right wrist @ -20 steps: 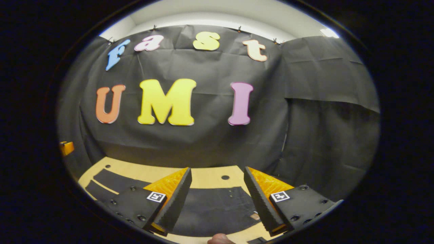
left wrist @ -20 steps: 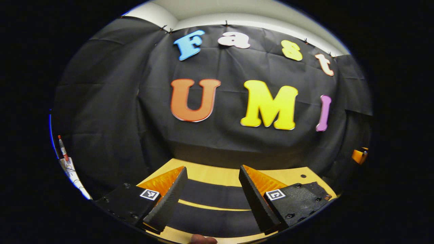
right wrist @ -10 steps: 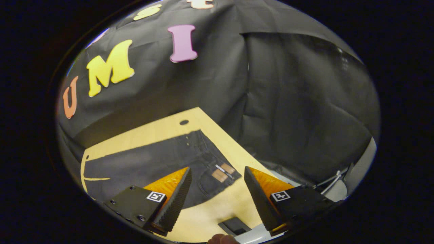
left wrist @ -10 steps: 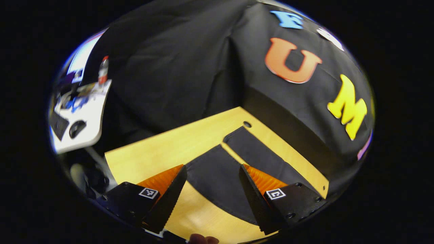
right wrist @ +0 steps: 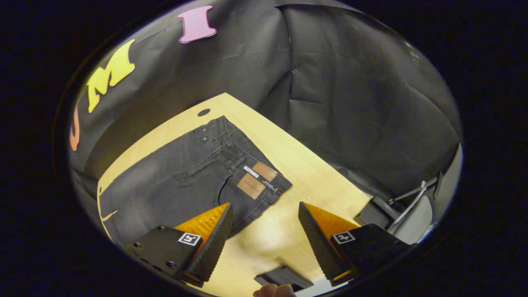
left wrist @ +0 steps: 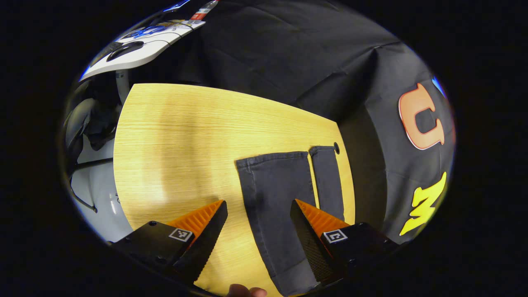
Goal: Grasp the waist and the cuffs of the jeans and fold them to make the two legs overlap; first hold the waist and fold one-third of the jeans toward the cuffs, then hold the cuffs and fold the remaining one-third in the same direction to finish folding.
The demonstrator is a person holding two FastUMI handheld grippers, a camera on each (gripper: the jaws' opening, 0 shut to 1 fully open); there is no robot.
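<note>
jeans (right wrist: 177,177) flat on table (left wrist: 173,136), white desk (left wrist: 140,43) beyond

The jeans (right wrist: 181,181) are dark grey, almost black, and lie flat and unfolded on the table. In the right gripper view the waist (right wrist: 247,165) points to about 4 o'clock, with two tan labels (right wrist: 258,179) near the band, and the legs run away to about 8 o'clock. In the left gripper view the two legs lie side by side, a thin gap between them, with both cuffs (left wrist: 274,157) pointing to 12 o'clock.
</note>
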